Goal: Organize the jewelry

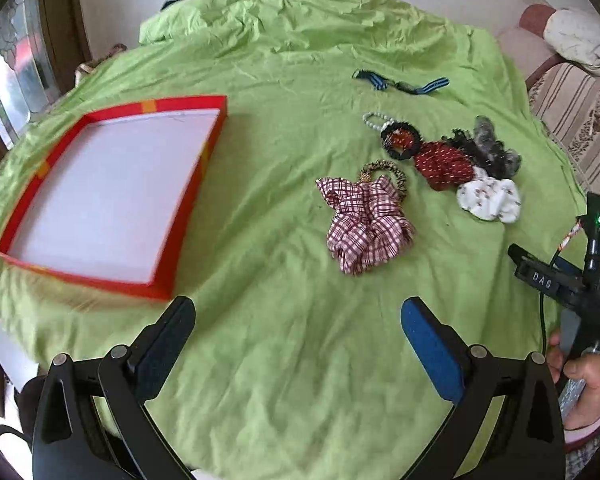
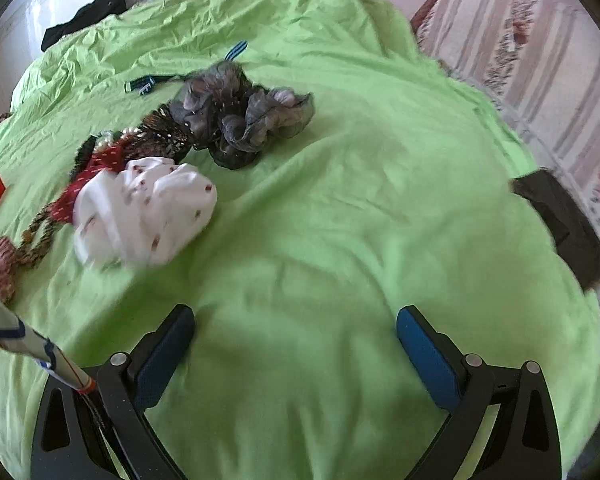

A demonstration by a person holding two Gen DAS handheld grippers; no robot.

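A wrinkled green cloth (image 1: 284, 60) covers the desk. At left lies an empty red tray (image 1: 188, 204) with a white floor. Right of centre sit scrunchies: a checked one (image 1: 366, 226) nearest, then red (image 1: 444, 166), white (image 2: 148, 208) and grey (image 2: 240, 120), with a pearl bracelet (image 1: 374, 120) beyond. Left gripper (image 1: 298, 320) and right gripper (image 2: 296, 328) both hover near, spread wide, holding nothing.
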